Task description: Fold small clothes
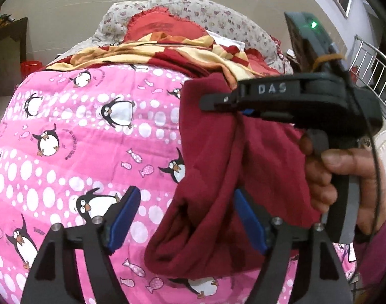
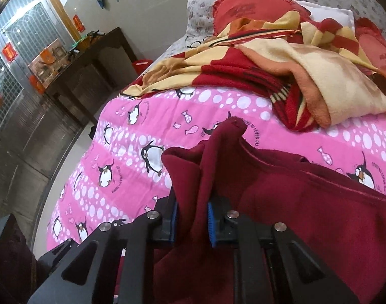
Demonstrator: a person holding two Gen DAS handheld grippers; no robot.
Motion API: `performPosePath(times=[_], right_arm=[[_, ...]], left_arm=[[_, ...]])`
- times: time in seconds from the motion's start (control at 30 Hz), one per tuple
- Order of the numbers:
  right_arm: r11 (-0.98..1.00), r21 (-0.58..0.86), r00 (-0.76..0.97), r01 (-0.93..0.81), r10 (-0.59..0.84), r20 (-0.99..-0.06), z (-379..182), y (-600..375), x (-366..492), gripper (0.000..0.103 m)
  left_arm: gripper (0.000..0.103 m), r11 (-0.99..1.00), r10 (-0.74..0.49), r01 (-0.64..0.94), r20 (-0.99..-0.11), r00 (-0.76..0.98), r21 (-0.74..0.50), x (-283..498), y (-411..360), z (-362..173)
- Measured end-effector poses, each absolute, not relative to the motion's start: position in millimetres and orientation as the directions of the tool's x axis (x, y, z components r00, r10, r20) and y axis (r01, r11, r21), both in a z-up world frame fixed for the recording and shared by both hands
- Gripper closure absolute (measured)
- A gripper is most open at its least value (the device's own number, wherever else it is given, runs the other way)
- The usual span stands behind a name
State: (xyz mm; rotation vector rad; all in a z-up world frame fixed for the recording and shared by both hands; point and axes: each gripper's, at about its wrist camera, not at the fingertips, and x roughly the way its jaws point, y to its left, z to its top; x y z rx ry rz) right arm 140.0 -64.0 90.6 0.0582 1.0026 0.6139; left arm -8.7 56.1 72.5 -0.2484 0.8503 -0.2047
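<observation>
Garment: a dark red garment (image 1: 218,177) hangs lifted above the pink penguin quilt (image 1: 79,139), filling the centre and lower right of the left wrist view; in the right wrist view it spreads across the lower right of the frame.
Right gripper: the right gripper (image 2: 191,217) is clamped on a bunched fold of the cloth, the fabric squeezed between its blue pads (image 2: 210,223) at lower centre; in the left wrist view it shows at upper right, pinching the top edge of the cloth.
Left gripper: the left gripper (image 1: 185,217) stands with its jaws spread apart at the bottom of its view; the cloth hangs down between the pads (image 1: 124,215), seemingly against the right one, but nothing is gripped.
Progress: by my reading, early; the garment is bunched and held up, not laid flat, and no neat fold shows.
Left to do: likely catch a second edge with the left gripper, spread the cloth on the quilt, then fold it.
Containers: none in view for folded clothes; I cannot tell where the finished piece is meant to go.
Other bedding: a red and cream checked blanket (image 2: 281,71) lies heaped in the upper part of the frame, with a red heart-shaped cushion (image 2: 243,7) behind it.
</observation>
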Motion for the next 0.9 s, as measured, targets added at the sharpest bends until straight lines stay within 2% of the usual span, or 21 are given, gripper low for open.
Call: performPosePath(times=[0.13, 0.27, 0.5, 0.77, 0.9], right_arm=[[0.831, 0.310, 0.395, -0.462, 0.506, -0.767, 92.5, -64.0, 137.3, 0.083], [0.834, 0.314, 0.400, -0.453, 0.505, -0.765, 91.7, -69.0, 137.3, 0.083], [0.838, 0.340, 0.406, -0.427, 0.513, -0.756, 88.7, -80.3, 137.8, 0.083], [0.840, 0.346, 0.420, -0.418, 0.517, -0.746, 93.6, -91.4, 133.7, 0.083], [0.841, 0.352, 0.424, -0.411, 0.518, -0.743, 95.9, -97.1, 131.7, 0.083]], left_arm=[[0.025, 0.952, -0.277, 0.077, -0.727, 0.629, -0.296, -5.8, 52.1, 65.0], [0.049, 0.953, -0.280, 0.084, -0.738, 0.614, -0.292, -1.5, 47.5, 63.7], [0.055, 0.958, -0.272, 0.103, -0.740, 0.615, -0.267, -4.6, 38.8, 67.0], [0.070, 0.958, -0.280, 0.128, -0.739, 0.614, -0.256, -7.3, 29.5, 75.1], [0.072, 0.959, -0.277, 0.128, -0.738, 0.615, -0.254, -8.4, 27.3, 77.8]])
